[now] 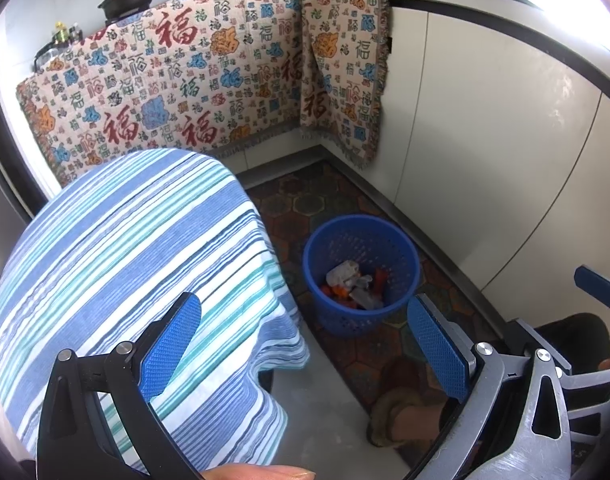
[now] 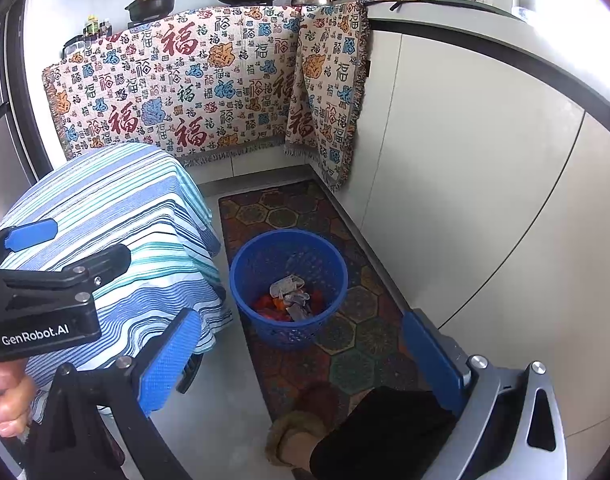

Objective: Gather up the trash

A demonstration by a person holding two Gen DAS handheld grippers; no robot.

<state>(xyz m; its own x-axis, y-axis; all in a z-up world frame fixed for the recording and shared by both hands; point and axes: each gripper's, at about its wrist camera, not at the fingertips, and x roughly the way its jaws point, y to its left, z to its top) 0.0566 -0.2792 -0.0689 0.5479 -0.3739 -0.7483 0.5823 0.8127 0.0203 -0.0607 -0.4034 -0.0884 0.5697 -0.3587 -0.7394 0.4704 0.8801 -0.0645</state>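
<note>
A blue mesh trash basket (image 1: 361, 246) stands on a patterned floor mat; it also shows in the right wrist view (image 2: 245, 264). Crumpled wrappers and red scraps (image 1: 355, 284) lie in its bottom, seen too in the right wrist view (image 2: 291, 298). My left gripper (image 1: 305, 344) is open and empty, held above the floor between the striped table and the basket. My right gripper (image 2: 301, 358) is open and empty, held above the mat in front of the basket. The left gripper's body shows at the left of the right wrist view (image 2: 41, 280).
A small table with a blue striped cloth (image 1: 125, 260) stands left of the basket. White cabinets (image 2: 465, 160) run along the right. A patterned cloth (image 1: 205, 80) hangs over the counter, with pans on top. A slippered foot (image 2: 301, 436) stands on the mat (image 2: 357, 340).
</note>
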